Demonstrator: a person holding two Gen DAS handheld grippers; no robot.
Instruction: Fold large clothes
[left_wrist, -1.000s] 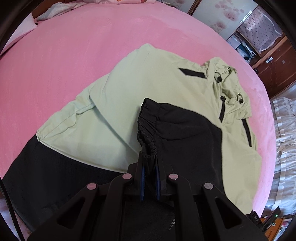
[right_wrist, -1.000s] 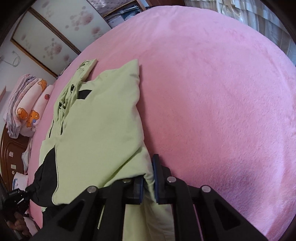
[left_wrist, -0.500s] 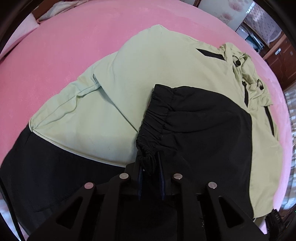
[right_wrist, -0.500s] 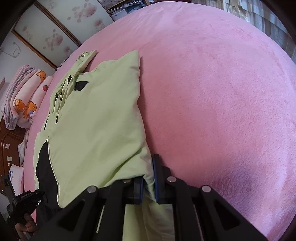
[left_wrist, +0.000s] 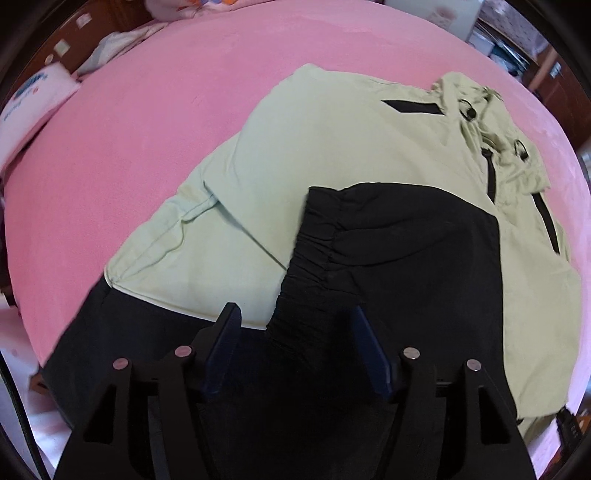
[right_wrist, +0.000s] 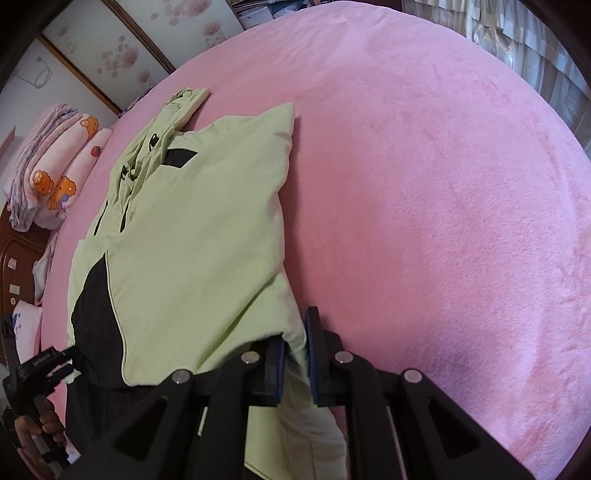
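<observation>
Opening wide, the jaws of our left gripper (left_wrist: 295, 343) are letting go of the gathered black elastic cuff (left_wrist: 314, 266) of the sleeve; the cuff lies between the blue pads (left_wrist: 221, 339) but neither pad presses on it now. Our right gripper (right_wrist: 295, 363) is clenched on a fold of pale green fabric at the near edge of the large pale green and black windbreaker jacket (right_wrist: 192, 236), the cloth pinched tight between its pads. Just beyond the left gripper, the black sleeve (left_wrist: 413, 236) lies folded across the jacket's green body, so we judge that one sleeve is already brought in and is being set down. Farther out, the jacket lies flat on the fuzzy pink bedspread (right_wrist: 424, 184), its right side edge running straight toward the shoulder corner, with the black chest stripe (left_wrist: 410, 107) and the rumpled collar with its cord toggles (left_wrist: 491, 122) at the far end. We think the side held by the right gripper is likely mid-fold or about to be folded inward, and the lengthwise fold from hem to collar is not yet done; the collar also looks bunched and may want smoothing. Beyond the jacket, at the far edge of the bed, we see a stack of folded pink quilts with orange bear prints (right_wrist: 55, 170).
</observation>
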